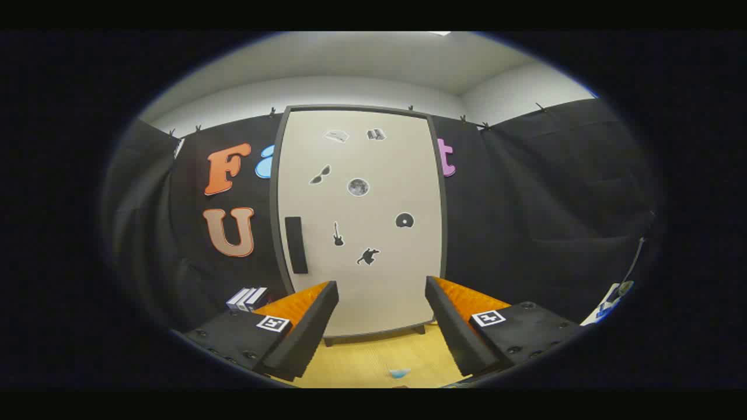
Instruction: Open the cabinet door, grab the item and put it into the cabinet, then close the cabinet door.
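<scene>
Claw [381, 291] wide open, holds nothing, touches nothing; fingers [308, 312] spread level with cabinet base. Cabinet [359, 221] stands upright beyond fingers, door shut, dark handle [296, 245] near its left edge (stickers dot door face). Small blue item [400, 373] lies on wooden table [373, 359], in front of cabinet, between fingers. Bare tabletop from item to cabinet foot. Small boxes [247, 298] left of cabinet, near wall.

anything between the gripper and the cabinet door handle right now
Nothing visible does. The gripper is open, its fingers apart, empty and aimed at the shut cabinet door. The black handle sits on the door beyond the left finger, with bare wooden tabletop in between.
</scene>
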`<state>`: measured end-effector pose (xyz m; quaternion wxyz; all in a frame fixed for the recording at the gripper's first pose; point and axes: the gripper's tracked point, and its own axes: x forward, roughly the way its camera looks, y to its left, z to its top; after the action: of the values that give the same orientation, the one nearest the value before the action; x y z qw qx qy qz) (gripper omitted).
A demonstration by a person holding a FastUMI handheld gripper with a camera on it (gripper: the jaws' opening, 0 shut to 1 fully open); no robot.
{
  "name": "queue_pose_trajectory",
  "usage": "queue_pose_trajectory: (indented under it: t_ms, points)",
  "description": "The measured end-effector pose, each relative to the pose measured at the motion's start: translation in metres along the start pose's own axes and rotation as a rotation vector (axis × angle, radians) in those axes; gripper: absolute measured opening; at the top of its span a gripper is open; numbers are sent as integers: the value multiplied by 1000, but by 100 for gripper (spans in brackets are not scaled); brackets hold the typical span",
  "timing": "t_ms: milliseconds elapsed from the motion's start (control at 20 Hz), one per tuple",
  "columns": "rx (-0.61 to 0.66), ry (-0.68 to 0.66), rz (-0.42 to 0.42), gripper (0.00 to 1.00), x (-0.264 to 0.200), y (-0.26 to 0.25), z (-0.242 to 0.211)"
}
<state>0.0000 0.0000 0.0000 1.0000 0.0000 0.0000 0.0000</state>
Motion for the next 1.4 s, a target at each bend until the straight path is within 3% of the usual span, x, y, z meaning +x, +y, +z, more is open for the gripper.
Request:
queue_pose_trajectory:
  t_ms: [950,1400]
  points:
    - [-36,-13,12,98,1,15,6]
    - [-65,19,141,98,58,86,2]
